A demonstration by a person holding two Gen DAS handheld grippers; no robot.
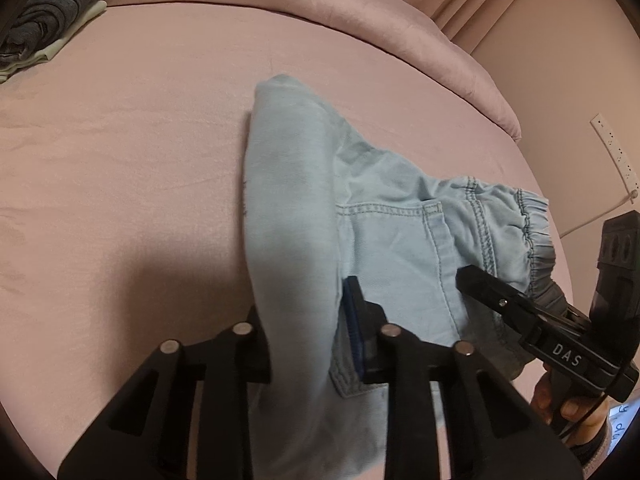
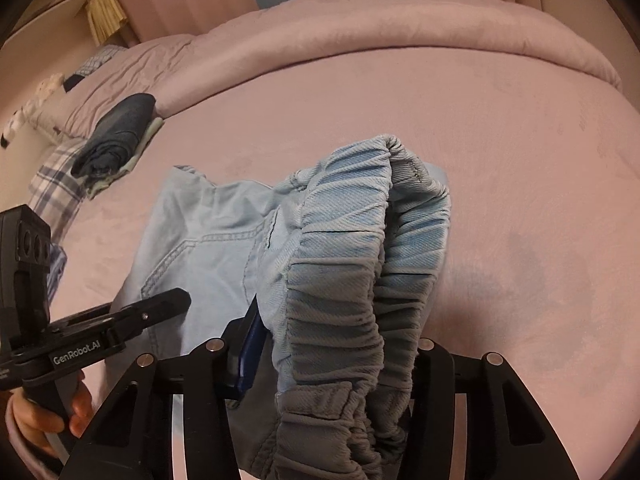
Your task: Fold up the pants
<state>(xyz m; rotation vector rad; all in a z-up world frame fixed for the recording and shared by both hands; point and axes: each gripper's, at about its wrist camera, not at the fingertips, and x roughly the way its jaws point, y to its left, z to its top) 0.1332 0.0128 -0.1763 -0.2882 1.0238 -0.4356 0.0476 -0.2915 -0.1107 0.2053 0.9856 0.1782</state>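
Left to right: a stack of folded clothes (image 1: 38, 20) lies at the bed's far-left edge. The left gripper (image 1: 304, 320) is clenched on a fold of the light-blue pants (image 1: 304, 184), which rest mid-bed on the pink bedsheet (image 1: 140, 128). The right gripper (image 2: 332, 364) is clamped on the elastic waistband (image 2: 360, 248), lifted clear of the sheet. Risks: the 2 grips hold bunched layers, so an uneven pull could drag the pants askew; the thick gathered waistband could slip out; the loose leg could crease underneath.
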